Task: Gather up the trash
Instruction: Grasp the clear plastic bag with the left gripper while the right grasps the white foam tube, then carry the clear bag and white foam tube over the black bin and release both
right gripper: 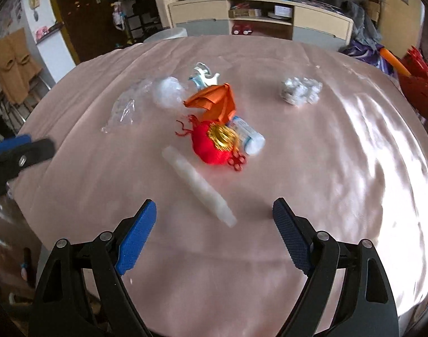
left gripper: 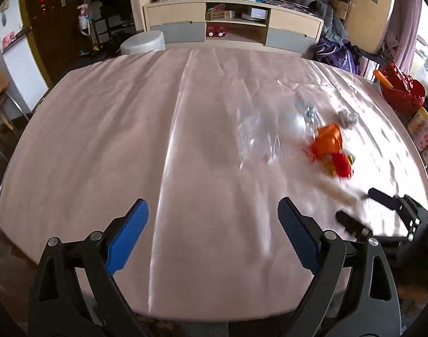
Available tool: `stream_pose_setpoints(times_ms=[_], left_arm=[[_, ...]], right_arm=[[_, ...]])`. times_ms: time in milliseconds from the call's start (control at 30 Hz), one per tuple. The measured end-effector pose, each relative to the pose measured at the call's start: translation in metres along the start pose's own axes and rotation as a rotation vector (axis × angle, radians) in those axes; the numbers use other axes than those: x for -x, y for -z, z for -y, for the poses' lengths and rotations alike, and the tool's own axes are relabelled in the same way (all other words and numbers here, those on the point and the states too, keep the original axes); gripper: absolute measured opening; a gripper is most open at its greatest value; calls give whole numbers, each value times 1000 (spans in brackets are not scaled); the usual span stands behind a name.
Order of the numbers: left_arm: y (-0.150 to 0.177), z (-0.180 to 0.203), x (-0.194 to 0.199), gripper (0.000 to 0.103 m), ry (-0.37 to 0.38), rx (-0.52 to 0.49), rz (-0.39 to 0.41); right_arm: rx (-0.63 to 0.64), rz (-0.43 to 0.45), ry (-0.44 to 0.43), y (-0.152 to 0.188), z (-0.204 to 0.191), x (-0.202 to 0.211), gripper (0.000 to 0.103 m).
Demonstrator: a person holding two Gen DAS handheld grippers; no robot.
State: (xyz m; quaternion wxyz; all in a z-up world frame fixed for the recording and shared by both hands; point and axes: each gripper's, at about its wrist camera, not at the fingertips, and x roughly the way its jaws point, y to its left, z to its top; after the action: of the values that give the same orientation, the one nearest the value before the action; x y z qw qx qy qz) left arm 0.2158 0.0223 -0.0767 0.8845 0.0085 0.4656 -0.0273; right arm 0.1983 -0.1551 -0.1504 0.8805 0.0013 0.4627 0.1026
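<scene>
table [right gripper: 326, 196]: trash pile [right gripper: 214, 129] uncollected, nothing gathered. left gripper [left gripper: 214, 236] and right gripper [right gripper: 214, 233] both spread wide, empty.

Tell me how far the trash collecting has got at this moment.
Done: nothing shows as collected. In hand: nothing; the left gripper and right gripper are both open and empty above the pink tablecloth. Left: the long white paper roll, red ornament with gold trim, orange folded paper, crumpled clear plastic bag and crumpled white wad all lie loose.
</scene>
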Motion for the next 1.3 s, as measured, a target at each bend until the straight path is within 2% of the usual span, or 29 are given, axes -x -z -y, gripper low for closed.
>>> stream_pose_setpoints(times_ms=[200, 267, 333, 400, 567, 633, 733, 933, 1200, 1300], left_arm=[[-32, 13, -29, 90, 5, -23, -3], [-40, 17, -41, 90, 1, -32, -16], [-45, 22, -54, 90, 0, -42, -31], [-49, 27, -65, 90, 7, -47, -43], [-50, 36, -79, 88, 48, -61, -56], [-50, 39, -83, 76, 55, -70, -64], [-46, 41, -88, 57, 86, -62, -87], [-26, 37, -75, 49, 95, -74, -84], [22, 31, -39, 47, 103, -83, -119], [45, 29, -22, 47, 102, -95, -125]], right_arm=[[51, 8, -13, -10, -13, -10, 85], [66, 7, -17, -12, -17, -11, 81], [91, 8, -11, -14, -22, -11, 67], [100, 8, -9, -15, -24, -10, 57], [111, 4, -5, -17, -23, -9, 38], [101, 1, -9, -18, -21, -9, 26], [89, -3, -13, -17, -18, -8, 18], [87, -31, -14, -6, -15, 3, 15], [63, -49, -5, 28, -18, 25, 14], [27, -52, -27, 43, -18, 35, 14]])
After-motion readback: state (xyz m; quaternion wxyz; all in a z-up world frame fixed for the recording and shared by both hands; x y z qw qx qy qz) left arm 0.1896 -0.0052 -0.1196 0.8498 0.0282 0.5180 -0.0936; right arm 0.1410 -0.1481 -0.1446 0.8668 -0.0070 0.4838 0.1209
